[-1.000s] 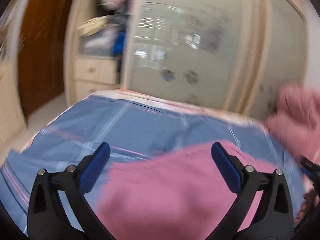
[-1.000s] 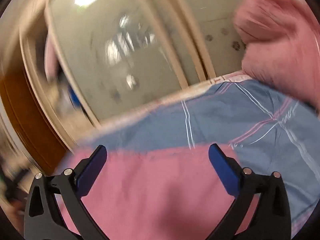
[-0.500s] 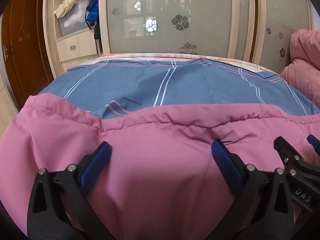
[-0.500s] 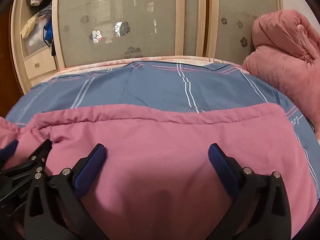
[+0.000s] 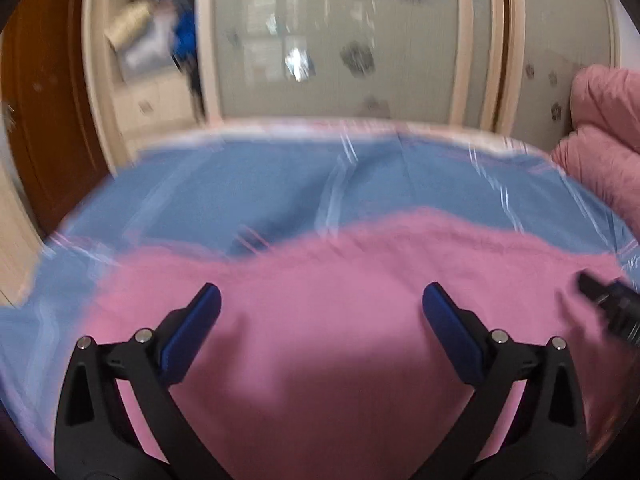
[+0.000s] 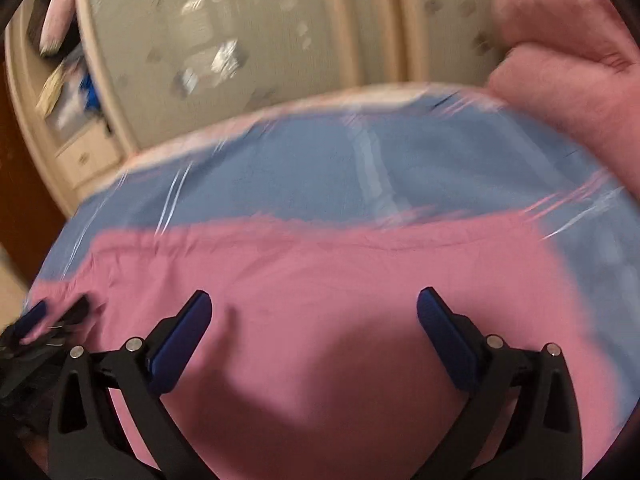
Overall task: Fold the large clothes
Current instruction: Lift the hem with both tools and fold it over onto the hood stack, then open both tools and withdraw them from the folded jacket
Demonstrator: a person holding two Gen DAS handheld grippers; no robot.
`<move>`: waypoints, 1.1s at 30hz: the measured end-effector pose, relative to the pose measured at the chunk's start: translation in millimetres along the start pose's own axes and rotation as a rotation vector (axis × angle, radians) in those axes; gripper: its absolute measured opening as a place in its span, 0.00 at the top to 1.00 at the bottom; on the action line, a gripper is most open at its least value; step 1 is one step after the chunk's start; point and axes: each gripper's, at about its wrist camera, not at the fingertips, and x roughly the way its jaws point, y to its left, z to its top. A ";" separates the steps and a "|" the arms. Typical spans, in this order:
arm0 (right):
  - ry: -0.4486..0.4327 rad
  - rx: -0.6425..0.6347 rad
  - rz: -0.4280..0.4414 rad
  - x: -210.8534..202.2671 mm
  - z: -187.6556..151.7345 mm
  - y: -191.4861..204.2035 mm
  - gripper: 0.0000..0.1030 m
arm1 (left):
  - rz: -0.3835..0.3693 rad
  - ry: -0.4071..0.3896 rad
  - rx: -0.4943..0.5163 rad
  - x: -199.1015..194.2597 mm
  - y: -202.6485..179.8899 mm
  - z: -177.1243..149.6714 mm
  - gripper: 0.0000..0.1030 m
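1. No text, label, brand, number or sign can be read in either view; both are smeared by motion blur.
2. On the blue bed sheet (image 5: pixel 280 184), near its right edge in the left wrist view, there is a small white mark that might be lettering, but it is too blurred to make out.
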 end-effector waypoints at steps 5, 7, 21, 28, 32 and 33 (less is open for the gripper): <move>-0.031 -0.159 -0.183 4.7 -4.8 -35.5 0.01 | 0.203 -0.040 0.042 -14.3 51.6 6.4 0.02; 0.026 -0.092 -0.180 25.2 -21.3 -54.8 0.01 | 0.219 0.042 0.048 14.1 63.5 -11.0 0.02; 0.090 0.146 -0.085 61.8 -58.2 -95.3 0.01 | 0.236 -0.028 -0.095 37.6 87.1 -61.8 0.02; -0.087 0.346 0.087 -39.6 -59.0 -146.5 0.01 | 0.224 -0.142 -0.349 -69.0 148.4 -55.4 0.02; -0.224 0.240 0.109 -163.6 -103.8 -136.0 0.01 | 0.240 -0.249 -0.241 -183.3 145.3 -94.7 0.02; -0.204 0.206 0.095 -195.3 -125.8 -126.8 0.01 | 0.249 -0.272 -0.213 -207.3 141.8 -110.6 0.02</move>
